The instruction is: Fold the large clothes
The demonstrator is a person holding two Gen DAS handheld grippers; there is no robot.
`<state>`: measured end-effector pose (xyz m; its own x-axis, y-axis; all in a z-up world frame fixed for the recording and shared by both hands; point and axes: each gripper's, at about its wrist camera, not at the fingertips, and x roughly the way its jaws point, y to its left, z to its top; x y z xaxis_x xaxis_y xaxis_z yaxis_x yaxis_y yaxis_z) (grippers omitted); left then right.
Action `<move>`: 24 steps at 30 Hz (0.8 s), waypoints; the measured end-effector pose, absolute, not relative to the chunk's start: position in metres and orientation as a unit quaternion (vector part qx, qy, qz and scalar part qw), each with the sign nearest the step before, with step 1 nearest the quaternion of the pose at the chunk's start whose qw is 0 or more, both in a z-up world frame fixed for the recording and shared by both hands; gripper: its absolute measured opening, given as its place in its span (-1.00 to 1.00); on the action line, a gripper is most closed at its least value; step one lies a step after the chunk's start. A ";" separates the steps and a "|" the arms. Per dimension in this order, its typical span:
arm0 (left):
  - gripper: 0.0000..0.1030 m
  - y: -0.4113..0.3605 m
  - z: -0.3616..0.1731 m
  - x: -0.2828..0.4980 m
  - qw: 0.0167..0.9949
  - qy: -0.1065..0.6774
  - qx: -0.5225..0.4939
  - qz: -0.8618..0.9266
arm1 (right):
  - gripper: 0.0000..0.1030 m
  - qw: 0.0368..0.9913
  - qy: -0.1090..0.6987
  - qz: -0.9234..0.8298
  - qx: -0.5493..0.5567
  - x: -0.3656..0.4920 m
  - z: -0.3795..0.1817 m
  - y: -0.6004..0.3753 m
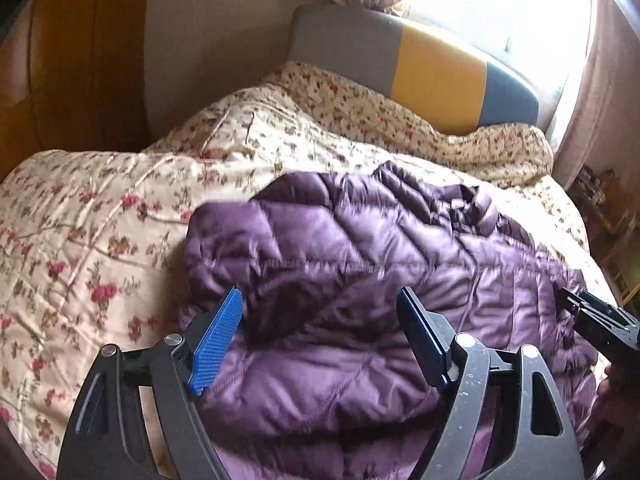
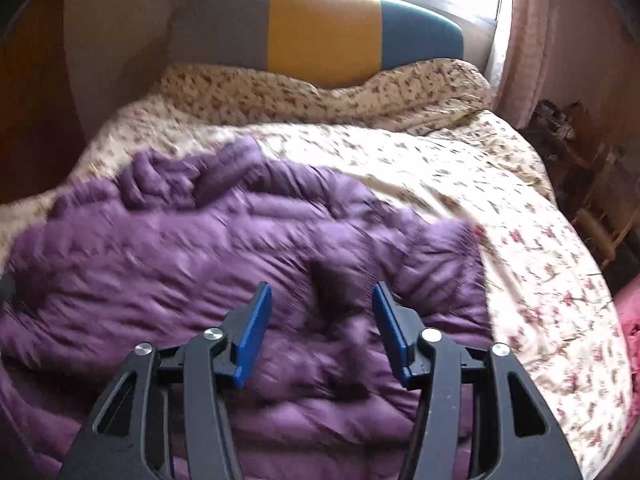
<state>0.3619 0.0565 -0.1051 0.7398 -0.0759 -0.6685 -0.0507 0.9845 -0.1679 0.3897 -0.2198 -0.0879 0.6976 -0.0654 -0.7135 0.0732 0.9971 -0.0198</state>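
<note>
The purple jacket (image 1: 360, 264) fills each frame's centre on the floral quilt (image 1: 100, 220), directly beneath both spread-jawed, empty grippers: left gripper (image 1: 320, 336), right gripper (image 2: 320, 332); blur hides which sits nearer.

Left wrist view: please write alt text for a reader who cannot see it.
A purple quilted puffer jacket lies rumpled on a floral bedspread, with the open left gripper above its near part, gripping nothing. The right gripper pokes in at the right edge; behind are a grey, yellow and blue headboard and a bright window.
</note>
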 end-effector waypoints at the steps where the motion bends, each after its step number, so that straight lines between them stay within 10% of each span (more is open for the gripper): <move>1: 0.53 0.055 -0.105 0.365 0.929 0.360 -0.087 -0.006 | 0.20 0.922 0.385 -0.027 0.008 0.394 -0.087 -0.214; 24: 0.55 0.044 -0.162 0.403 0.915 0.403 -0.024 0.016 | 0.49 0.913 0.407 0.009 -0.010 0.426 -0.156 -0.186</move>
<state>0.4027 0.0443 -0.1622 0.6750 0.0099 -0.7378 -0.0493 0.9983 -0.0318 0.4257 -0.1860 -0.1560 0.6679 0.0086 -0.7442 -0.0257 0.9996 -0.0115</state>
